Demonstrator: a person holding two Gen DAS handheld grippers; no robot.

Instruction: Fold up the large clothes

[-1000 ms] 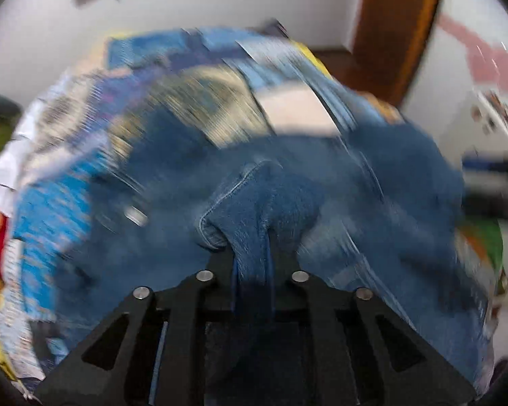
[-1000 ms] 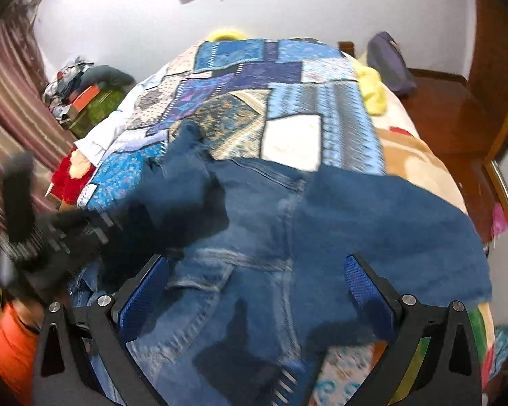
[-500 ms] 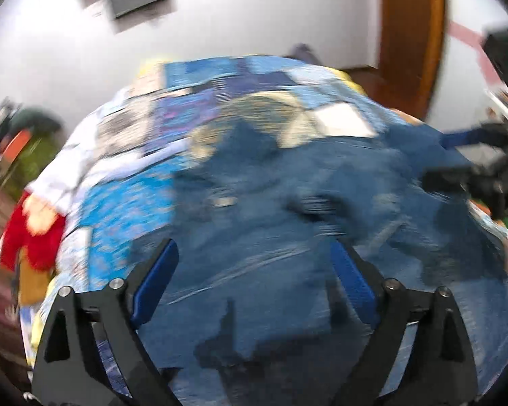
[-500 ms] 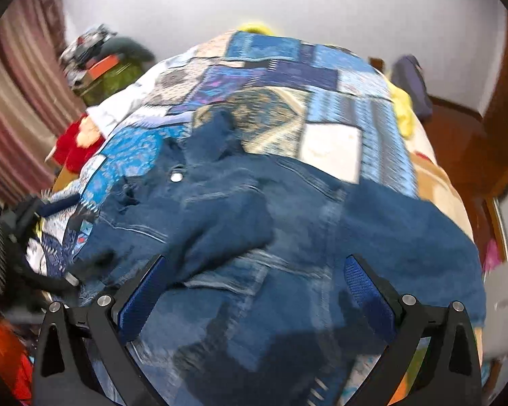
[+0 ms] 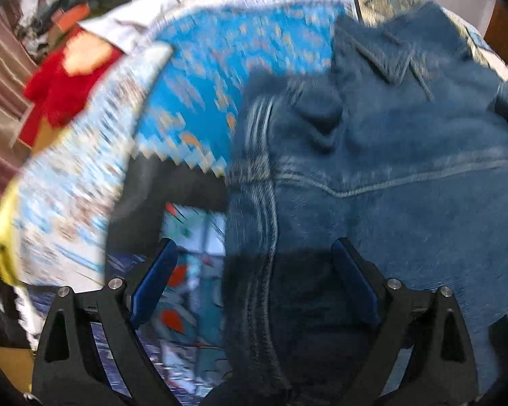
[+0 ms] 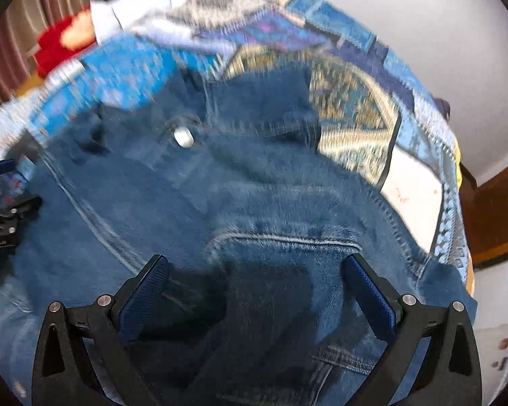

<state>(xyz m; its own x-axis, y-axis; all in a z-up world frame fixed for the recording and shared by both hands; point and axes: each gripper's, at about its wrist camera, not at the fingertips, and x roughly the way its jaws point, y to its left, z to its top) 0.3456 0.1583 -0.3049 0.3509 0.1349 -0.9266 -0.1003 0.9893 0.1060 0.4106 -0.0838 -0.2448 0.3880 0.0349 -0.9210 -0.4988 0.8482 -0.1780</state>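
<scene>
Left wrist view: the left tool is spread wide with nothing between its blue pads, poised low over the left edge of the jeans. The jeans lie flat on the patchwork quilt that covers the bed, filling the right half of this view. Their thick stitched side seam runs upward between the two fingers, nearer the right one, and a belt loop shows on the waistband further up. To the left of the seam the quilt is bare, with bright blue patterned patches. A red stuffed toy sits off the bed's far left edge, beside a striped curtain. The picture is blurred by motion.

Right wrist view: the right tool is likewise released, its jaws wide apart and holding nothing, hovering above the jeans near a back pocket whose curved top seam lies between the fingertips. A metal button shines on the waistband further off. The left tool shows at the left margin, at the edge of the denim. The quilt stretches beyond the jeans toward a white wall, and the red toy shows at the upper left.
</scene>
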